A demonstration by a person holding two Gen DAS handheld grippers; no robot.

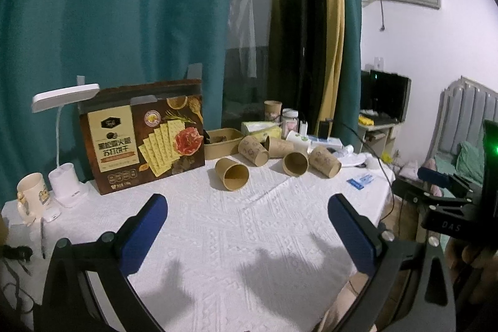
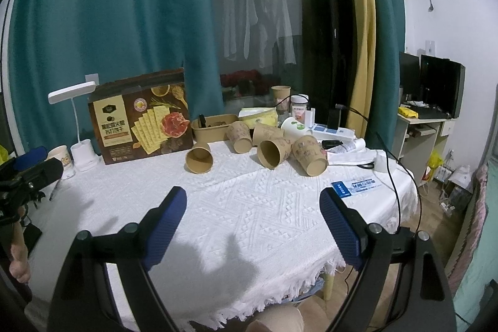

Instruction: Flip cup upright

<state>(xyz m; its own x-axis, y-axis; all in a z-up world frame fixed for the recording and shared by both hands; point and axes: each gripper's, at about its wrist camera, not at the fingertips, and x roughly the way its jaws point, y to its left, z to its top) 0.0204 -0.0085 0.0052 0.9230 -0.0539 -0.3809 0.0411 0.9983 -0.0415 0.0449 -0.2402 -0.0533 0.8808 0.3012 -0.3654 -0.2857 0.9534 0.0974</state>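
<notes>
Several brown paper cups lie on their sides at the far side of the white-clothed table (image 1: 236, 238). The nearest cup (image 1: 232, 175) (image 2: 199, 157) shows its open mouth toward me and lies apart to the left. Others are bunched to its right: one (image 1: 253, 150) (image 2: 239, 137), one (image 1: 295, 164) (image 2: 272, 153), one (image 1: 325, 161) (image 2: 311, 156). A white cup (image 1: 297, 139) (image 2: 294, 126) also lies tipped behind them. My left gripper (image 1: 249, 226) is open over the cloth, well short of the cups. My right gripper (image 2: 253, 217) is open too, with nothing between its blue pads.
A cracker box (image 1: 143, 136) stands at the back left beside a white desk lamp (image 1: 65, 95) and a mug (image 1: 31, 195). A kraft bowl (image 1: 222, 142), a tissue box (image 2: 258, 115), a jar and an upright cup (image 2: 280, 97) crowd the back. A black cable (image 2: 392, 173) hangs off the right edge.
</notes>
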